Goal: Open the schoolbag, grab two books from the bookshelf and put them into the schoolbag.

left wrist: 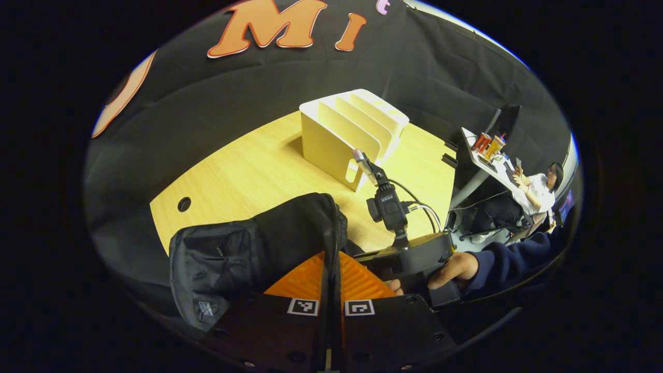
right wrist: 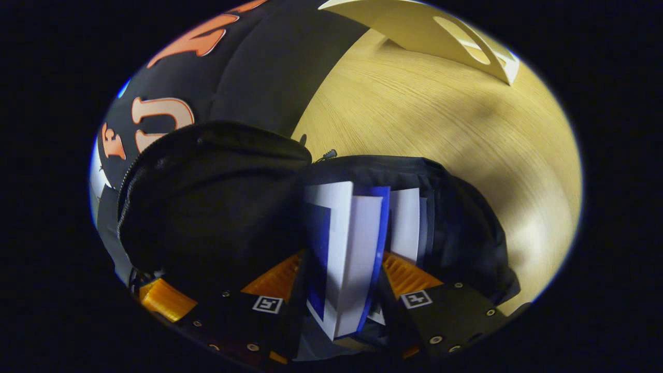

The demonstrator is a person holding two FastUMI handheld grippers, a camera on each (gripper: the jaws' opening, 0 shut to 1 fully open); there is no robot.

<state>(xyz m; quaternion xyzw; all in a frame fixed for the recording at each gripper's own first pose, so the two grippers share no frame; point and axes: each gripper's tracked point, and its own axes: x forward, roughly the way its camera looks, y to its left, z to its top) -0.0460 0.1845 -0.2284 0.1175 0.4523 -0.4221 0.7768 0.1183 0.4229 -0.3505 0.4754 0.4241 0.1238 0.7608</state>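
Observation:
The black schoolbag (left wrist: 243, 254) stands on the wooden table's near edge. My left gripper (left wrist: 331, 261) is shut on the zipper edge of its raised flap. In the right gripper view the bag's (right wrist: 207, 197) mouth gapes open. My right gripper (right wrist: 346, 269) is shut on a blue and white book (right wrist: 344, 233), held upright in that opening. A second white book (right wrist: 406, 223) stands just behind it inside the bag. The white slotted bookshelf (left wrist: 352, 134) stands at the table's far middle. A hand (left wrist: 456, 267) holds the other gripper right of the flap.
The wooden table (left wrist: 248, 171) has a round cable hole (left wrist: 184, 203) at its left. A person (left wrist: 536, 189) sits at a small desk far right, off the table. The bookshelf's side panel (right wrist: 430, 31) shows beyond the bag.

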